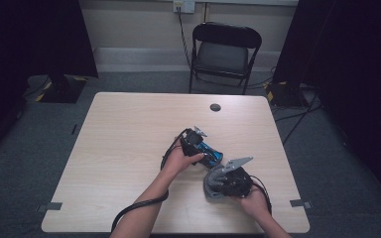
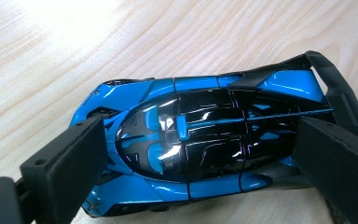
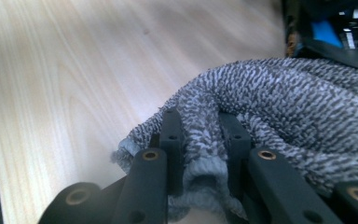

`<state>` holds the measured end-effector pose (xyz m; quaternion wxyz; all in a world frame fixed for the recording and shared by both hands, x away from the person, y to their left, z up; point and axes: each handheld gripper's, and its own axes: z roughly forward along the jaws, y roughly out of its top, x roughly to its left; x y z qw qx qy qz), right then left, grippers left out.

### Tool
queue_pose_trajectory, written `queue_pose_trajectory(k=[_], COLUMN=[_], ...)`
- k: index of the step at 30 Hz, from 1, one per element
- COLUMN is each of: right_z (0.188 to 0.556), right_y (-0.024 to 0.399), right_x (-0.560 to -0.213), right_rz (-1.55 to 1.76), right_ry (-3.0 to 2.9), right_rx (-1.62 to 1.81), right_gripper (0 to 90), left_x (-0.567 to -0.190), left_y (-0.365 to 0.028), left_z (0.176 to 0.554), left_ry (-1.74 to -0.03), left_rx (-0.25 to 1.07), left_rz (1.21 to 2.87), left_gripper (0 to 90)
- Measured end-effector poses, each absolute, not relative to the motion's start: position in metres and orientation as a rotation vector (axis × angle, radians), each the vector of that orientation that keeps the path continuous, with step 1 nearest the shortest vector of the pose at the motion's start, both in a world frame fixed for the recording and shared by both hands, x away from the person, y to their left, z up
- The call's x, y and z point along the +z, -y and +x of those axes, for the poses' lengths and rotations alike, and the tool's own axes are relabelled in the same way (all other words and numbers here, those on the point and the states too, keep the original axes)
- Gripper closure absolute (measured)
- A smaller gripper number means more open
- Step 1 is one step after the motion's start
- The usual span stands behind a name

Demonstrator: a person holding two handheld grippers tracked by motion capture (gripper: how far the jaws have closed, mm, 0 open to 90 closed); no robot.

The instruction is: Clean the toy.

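On the table point(image 1: 129, 148), lower right, soft cloth point(image 3: 279, 102) is pinched in right gripper point(image 3: 200, 135); left gripper point(image 2: 200, 158) clamps slick, rigid car point(image 2: 200, 140) by its ends.

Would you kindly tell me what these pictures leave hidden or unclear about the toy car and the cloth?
- Toy car: its wheels and underside, in the left gripper view, hidden by its own body.
- Left gripper: whether its pads press the car; too close to tell.
- Grey cloth: its full extent, cut off by the right gripper view's edge; in the high view, the right gripper covers it.
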<state>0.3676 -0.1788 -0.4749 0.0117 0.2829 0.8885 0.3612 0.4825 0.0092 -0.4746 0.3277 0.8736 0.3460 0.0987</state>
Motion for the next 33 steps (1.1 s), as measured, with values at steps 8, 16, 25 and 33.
queue_pose_trajectory(k=[8,16,25,33], right_z=[0.359,0.347,0.344,0.354], right_y=[0.172,0.172,0.188,0.209], right_x=[-0.475,-0.472,-0.465,-0.465], right_rz=[0.824,0.729,0.674,0.779], right_ry=[-2.821,-2.860,-2.848,-2.793], right_rx=[1.137,1.114,1.066,1.038], right_gripper=[75.4,74.9,73.2,69.7], left_x=[-0.475,-0.475,-0.475,-0.474], left_y=[-0.009,-0.009,-0.008,-0.008], left_z=[0.482,0.482,0.482,0.482], left_ry=[-0.908,-0.906,-0.907,-0.909], left_rx=[0.259,0.258,0.257,0.258], left_rz=[2.287,2.283,2.282,2.284], left_gripper=[2.9,2.9,2.9,2.9])
